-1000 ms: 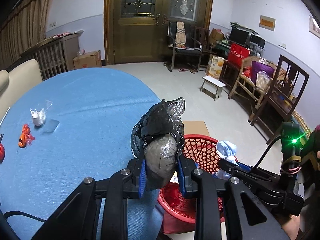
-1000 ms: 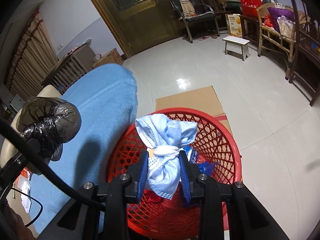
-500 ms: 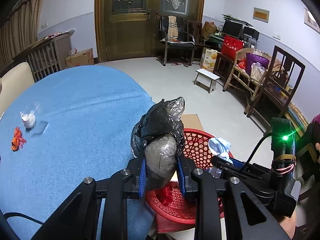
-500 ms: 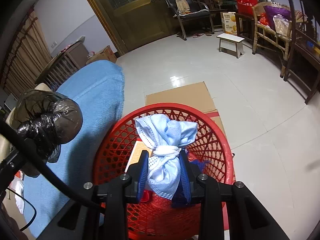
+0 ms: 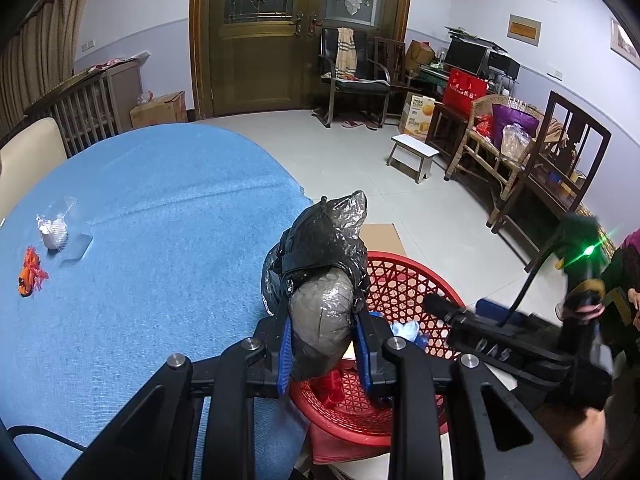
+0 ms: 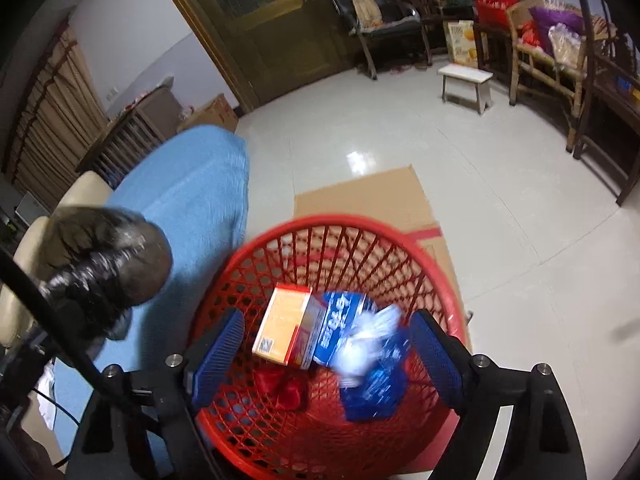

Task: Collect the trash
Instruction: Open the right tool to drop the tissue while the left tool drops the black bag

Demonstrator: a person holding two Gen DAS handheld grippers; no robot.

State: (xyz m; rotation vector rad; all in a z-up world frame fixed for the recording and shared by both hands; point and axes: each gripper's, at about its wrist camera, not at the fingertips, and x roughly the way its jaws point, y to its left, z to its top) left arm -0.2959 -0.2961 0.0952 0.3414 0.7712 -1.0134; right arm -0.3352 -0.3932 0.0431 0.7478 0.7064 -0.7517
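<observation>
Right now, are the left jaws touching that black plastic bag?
Touching. The left wrist view shows the left gripper with both blue pads pressed against the black plastic bag, held above the red basket.

The left gripper [image 5: 323, 350] clamps a black plastic-wrapped bundle [image 5: 320, 280] above the red mesh basket [image 5: 404, 280], beside the blue-clothed table [image 5: 160, 240].

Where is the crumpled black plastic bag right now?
The crumpled black plastic bag is pinched in the left gripper, held over the blue table's edge beside the red mesh basket.
</observation>
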